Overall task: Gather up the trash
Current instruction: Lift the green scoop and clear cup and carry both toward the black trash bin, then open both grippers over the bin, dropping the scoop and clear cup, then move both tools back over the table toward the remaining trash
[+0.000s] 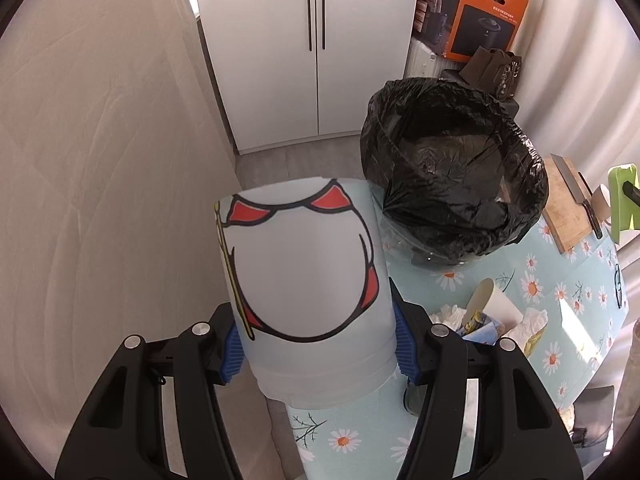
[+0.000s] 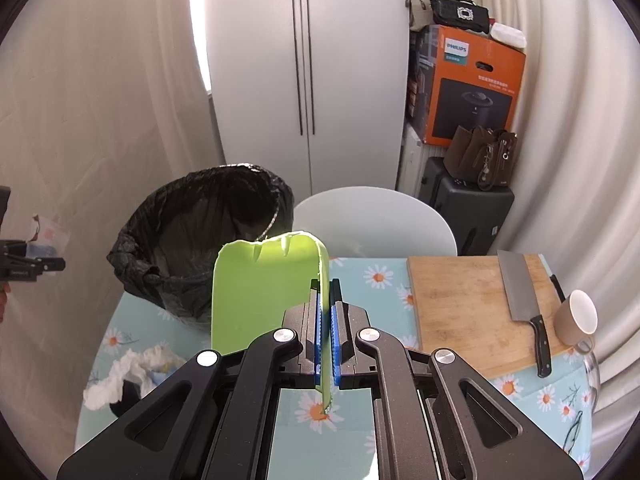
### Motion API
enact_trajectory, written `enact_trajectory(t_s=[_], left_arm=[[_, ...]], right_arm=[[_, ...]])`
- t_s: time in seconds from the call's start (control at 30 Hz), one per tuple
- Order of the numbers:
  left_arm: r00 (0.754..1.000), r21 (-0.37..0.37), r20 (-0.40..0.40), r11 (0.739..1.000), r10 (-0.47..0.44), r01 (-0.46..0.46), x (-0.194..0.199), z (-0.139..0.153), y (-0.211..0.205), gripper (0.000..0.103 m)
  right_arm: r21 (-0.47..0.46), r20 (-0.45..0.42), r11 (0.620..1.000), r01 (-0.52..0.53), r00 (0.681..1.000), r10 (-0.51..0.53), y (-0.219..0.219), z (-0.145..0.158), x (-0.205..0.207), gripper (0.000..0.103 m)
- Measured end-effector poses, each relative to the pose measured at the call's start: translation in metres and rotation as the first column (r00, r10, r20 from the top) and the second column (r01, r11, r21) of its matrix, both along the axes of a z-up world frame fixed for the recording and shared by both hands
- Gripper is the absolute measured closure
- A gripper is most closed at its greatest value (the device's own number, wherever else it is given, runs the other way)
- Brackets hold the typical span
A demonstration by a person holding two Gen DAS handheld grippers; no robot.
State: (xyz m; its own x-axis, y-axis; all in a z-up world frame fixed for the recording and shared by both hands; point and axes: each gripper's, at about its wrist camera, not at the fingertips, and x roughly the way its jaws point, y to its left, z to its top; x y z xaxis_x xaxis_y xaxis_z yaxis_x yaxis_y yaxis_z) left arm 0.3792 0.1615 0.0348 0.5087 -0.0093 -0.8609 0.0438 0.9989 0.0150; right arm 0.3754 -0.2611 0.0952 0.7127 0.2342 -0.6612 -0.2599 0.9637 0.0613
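My left gripper [image 1: 318, 350] is shut on a pale plastic cup [image 1: 308, 280] with a red and black print, held above the table's left edge. The black-bagged trash bin [image 1: 452, 176] stands just ahead to the right. A pile of trash [image 1: 486, 320] with crumpled tissues, a paper cup and wrappers lies on the table. My right gripper [image 2: 327, 320] is shut on the edge of a green plastic dustpan [image 2: 260, 296], held above the table beside the bin [image 2: 200, 240]. The tissue pile [image 2: 128, 372] lies at the lower left there.
The floral tablecloth [image 2: 384, 276] covers the table. A wooden cutting board [image 2: 476, 308] with a cleaver [image 2: 524, 300] and a beige mug [image 2: 576, 318] sit right. A white chair [image 2: 372, 216], white cabinet [image 1: 304, 52], orange box [image 2: 468, 88] and bags stand behind.
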Motion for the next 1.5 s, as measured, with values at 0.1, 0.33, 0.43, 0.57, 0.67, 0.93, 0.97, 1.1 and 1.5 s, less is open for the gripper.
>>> enact_trajectory(t_s=[0.1,0.33,0.43,0.57,0.67,0.93,0.97,1.1,1.5], left_arm=[[0.998,0.007,0.017,0.999,-0.053,0.053,0.018,0.011,-0.01,0.043],[0.983,-0.026,0.051,0.984,-0.175,0.177,0.06,0.014,-0.043,0.043],[0.973,-0.045,0.058,0.973,-0.224,0.227,0.081,0.012,-0.054,0.043],[0.954,-0.06,0.067,0.953,-0.293,0.297,0.107,0.008,-0.066,0.043],[0.941,-0.051,0.068,0.941,-0.33,0.334,0.126,0.003,-0.075,0.043],[0.897,-0.05,0.065,0.897,-0.437,0.44,0.161,-0.016,-0.105,0.043],[0.892,-0.054,0.064,0.891,-0.448,0.451,0.165,-0.02,-0.108,0.043],[0.88,0.005,0.105,0.885,-0.463,0.465,0.17,-0.031,-0.111,0.029],[0.915,0.017,0.163,0.928,-0.369,0.371,0.131,-0.002,-0.082,0.006]], right_arm=[[0.011,0.021,1.0,-0.019,1.0,0.019,0.013,0.01,0.011,0.099],[-0.003,0.023,1.0,-0.014,1.0,0.014,0.042,0.019,0.039,0.099],[-0.025,0.021,1.0,-0.004,1.0,0.004,0.054,0.017,0.053,0.099],[-0.048,0.01,0.999,0.006,1.0,-0.005,0.069,0.012,0.072,0.099],[-0.054,-0.002,0.999,-0.005,1.0,0.005,0.081,0.005,0.088,0.099],[-0.085,-0.035,0.995,-0.052,0.998,0.049,0.117,-0.02,0.127,0.099],[-0.096,-0.04,0.994,-0.049,0.998,0.045,0.12,-0.025,0.131,0.099],[-0.122,-0.042,0.991,-0.052,0.998,0.048,0.128,-0.04,0.136,0.095],[-0.121,0.048,0.992,-0.045,0.998,0.052,0.113,-0.015,0.091,0.02]])
